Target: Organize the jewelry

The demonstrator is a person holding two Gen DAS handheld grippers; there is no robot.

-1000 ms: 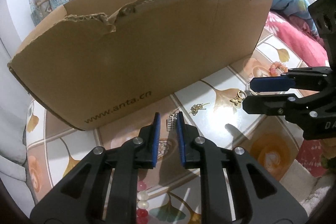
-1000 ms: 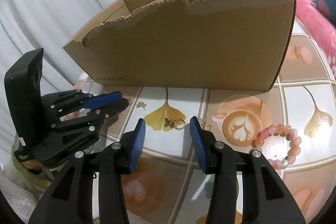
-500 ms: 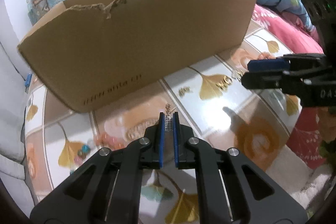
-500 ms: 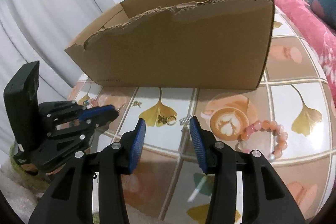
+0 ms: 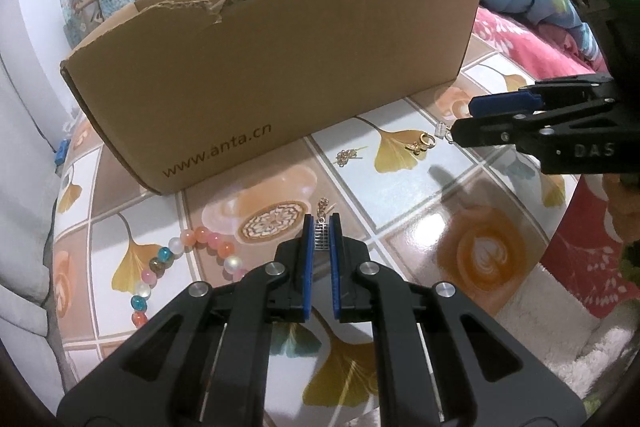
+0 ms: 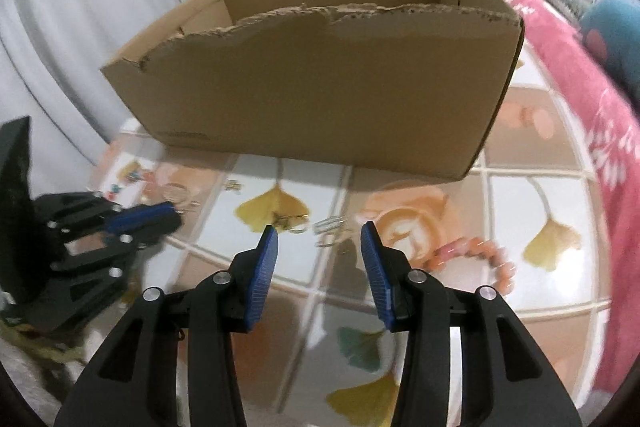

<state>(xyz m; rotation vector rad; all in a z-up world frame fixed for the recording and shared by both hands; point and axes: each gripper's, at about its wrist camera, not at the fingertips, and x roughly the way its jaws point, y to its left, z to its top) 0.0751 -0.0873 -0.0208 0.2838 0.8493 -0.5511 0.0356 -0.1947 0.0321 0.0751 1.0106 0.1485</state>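
My left gripper (image 5: 321, 223) is shut on a small silver earring (image 5: 322, 235) and holds it above the patterned table (image 5: 404, 195). An open cardboard box (image 5: 280, 67) stands behind it, and shows in the right wrist view (image 6: 320, 87). My right gripper (image 6: 319, 239) is open and empty above a gold ring (image 6: 294, 223) and a silver earring (image 6: 330, 225). The right gripper also shows in the left wrist view (image 5: 476, 119). A gold ring (image 5: 424, 141) and a small gold piece (image 5: 346, 157) lie on the table.
A multicoloured bead bracelet (image 5: 180, 259) lies left of my left gripper. A pink bead bracelet (image 6: 476, 259) lies right of my right gripper. A pink blanket (image 6: 600, 115) borders the table on the right. A white curtain (image 6: 80, 27) hangs at the left.
My left gripper closed on the silver earring and lifted it up and back from the box. My right gripper moved back and higher, still open.
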